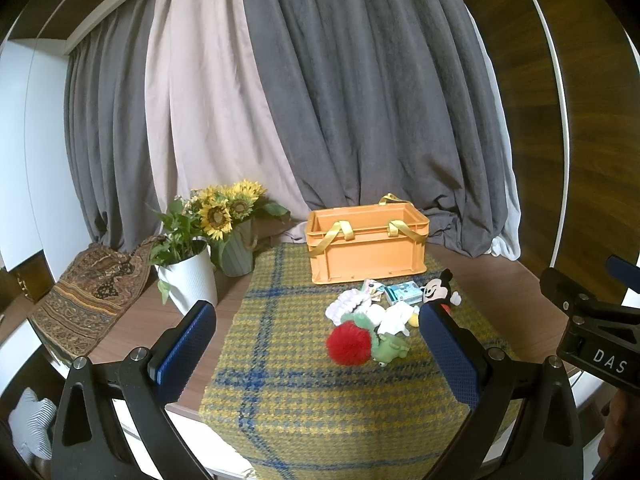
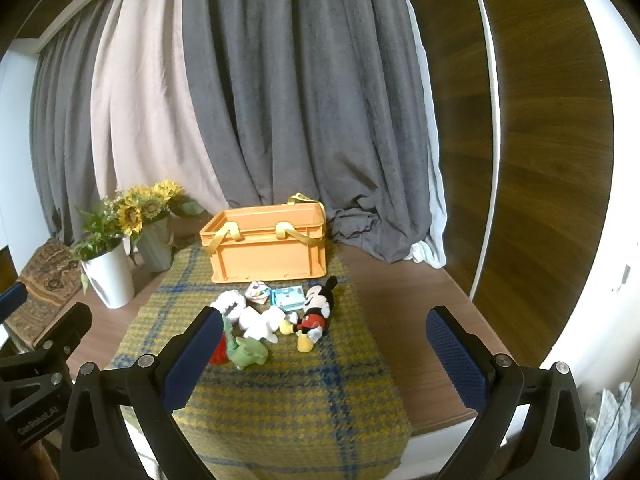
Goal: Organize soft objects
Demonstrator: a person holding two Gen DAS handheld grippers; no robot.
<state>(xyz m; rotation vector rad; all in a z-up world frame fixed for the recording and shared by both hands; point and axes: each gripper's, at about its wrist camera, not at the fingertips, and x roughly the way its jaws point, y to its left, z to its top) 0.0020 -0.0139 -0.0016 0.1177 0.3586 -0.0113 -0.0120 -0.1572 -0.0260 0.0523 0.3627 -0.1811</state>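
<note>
Toys (image 2: 260, 320) are lying heaped on the worktop's plaid cloth (image 1: 304, 400) before the crate (image 1: 366, 240), whose inside is staying unseen; the right claw (image 2: 324, 356), gaping wide and holding nothing, is half covering the pompom (image 1: 349, 343), while the left claw (image 1: 316, 348) is gaping wide, mid-air, holding nothing

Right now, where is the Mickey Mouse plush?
In both views the Mickey Mouse plush lies on the plaid cloth, at the pile's right end, in front of the orange crate.
</note>
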